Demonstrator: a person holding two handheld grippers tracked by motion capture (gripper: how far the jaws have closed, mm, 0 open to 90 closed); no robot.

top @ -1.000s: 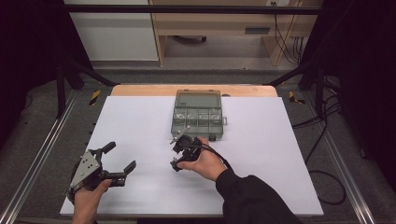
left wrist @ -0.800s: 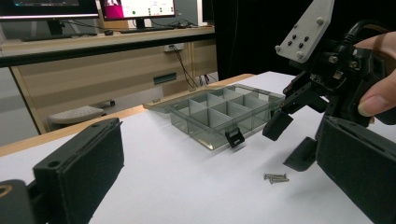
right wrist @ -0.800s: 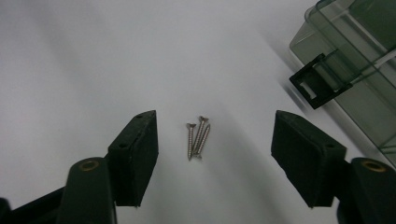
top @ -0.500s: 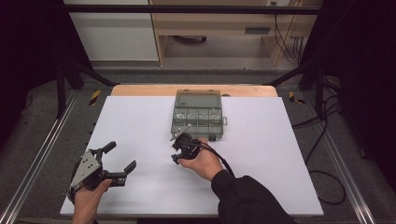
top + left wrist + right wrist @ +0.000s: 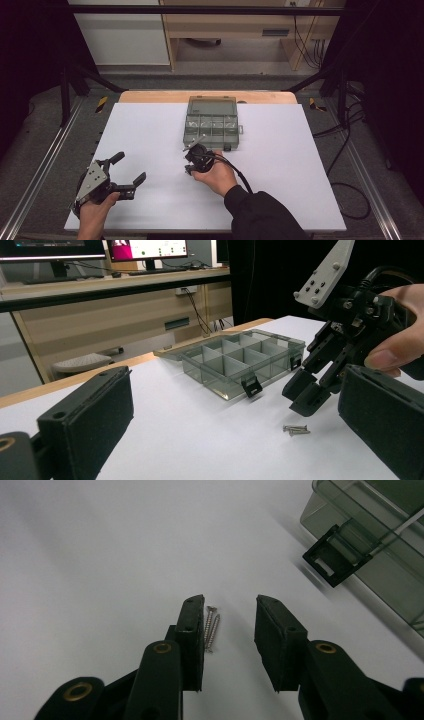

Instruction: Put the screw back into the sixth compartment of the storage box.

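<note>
Two small screws (image 5: pixel 212 627) lie side by side on the white table (image 5: pixel 280 165), just in front of a clear grey compartment box (image 5: pixel 212 122). My right gripper (image 5: pixel 227 625) points down over them. Its jaws have just been closing; the screws lie between the pads, close against the left one, with a gap to the other. The left gripper view has the same screws (image 5: pixel 296 429) under the right gripper (image 5: pixel 307 392). My left gripper (image 5: pixel 129 168) rests at the near left of the table, open wide and empty, facing the box (image 5: pixel 240 362).
The box's lid (image 5: pixel 212 106) lies open flat behind it, and a black latch (image 5: pixel 336 557) hangs off its front wall. A wooden strip (image 5: pixel 150 96) edges the table's far side. Metal rails (image 5: pixel 45 165) run along both sides, and cables (image 5: pixel 345 150) lie on the floor at right.
The right gripper's jaws have narrowed around the two screws. Neither hand has shifted, and the left gripper stays open.
</note>
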